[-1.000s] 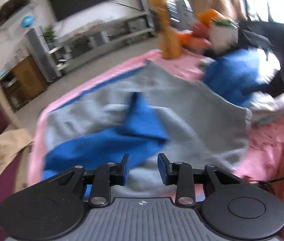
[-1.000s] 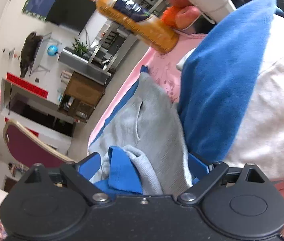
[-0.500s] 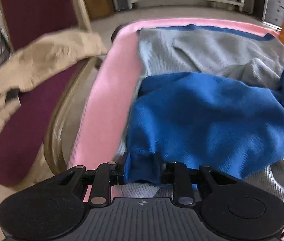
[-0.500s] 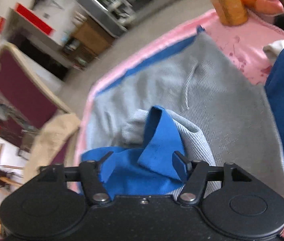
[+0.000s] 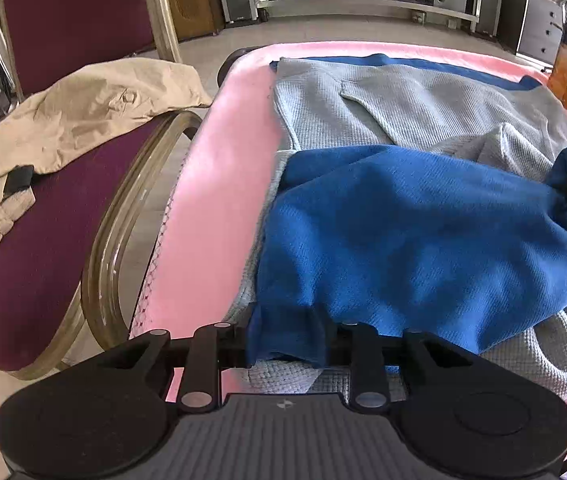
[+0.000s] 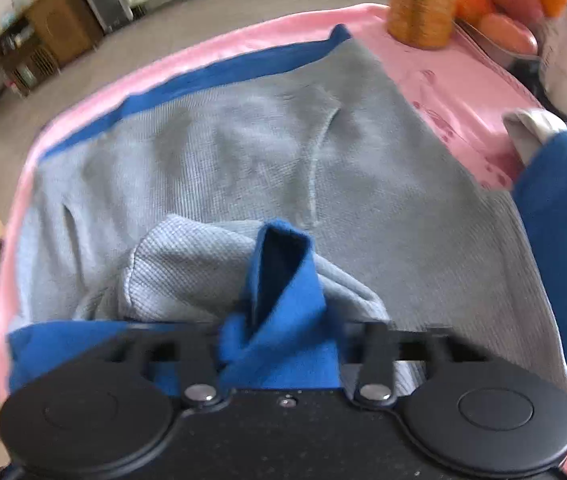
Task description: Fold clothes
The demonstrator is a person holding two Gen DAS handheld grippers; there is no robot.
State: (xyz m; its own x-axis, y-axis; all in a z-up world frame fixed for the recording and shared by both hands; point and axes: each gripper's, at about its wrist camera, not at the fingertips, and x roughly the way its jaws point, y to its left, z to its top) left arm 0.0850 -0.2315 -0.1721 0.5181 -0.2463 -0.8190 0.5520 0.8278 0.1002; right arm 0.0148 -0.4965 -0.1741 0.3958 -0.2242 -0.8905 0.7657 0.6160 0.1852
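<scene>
Grey-and-blue garment (image 5: 403, 92) lying spread on the pink cloth (image 5: 219, 184), its blue near portion (image 5: 423, 240) being carried over the grey body toward the orange bottle (image 6: 421, 4). Left gripper (image 5: 287, 340) and right gripper (image 6: 279, 344) are each clenching blue fabric. Fold partly made; flattening and further folds are remaining. Beside the bottle, a bowl (image 6: 499, 46) is holding fruit.

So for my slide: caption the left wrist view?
Left gripper pinches the blue fabric over grey knit.
</scene>
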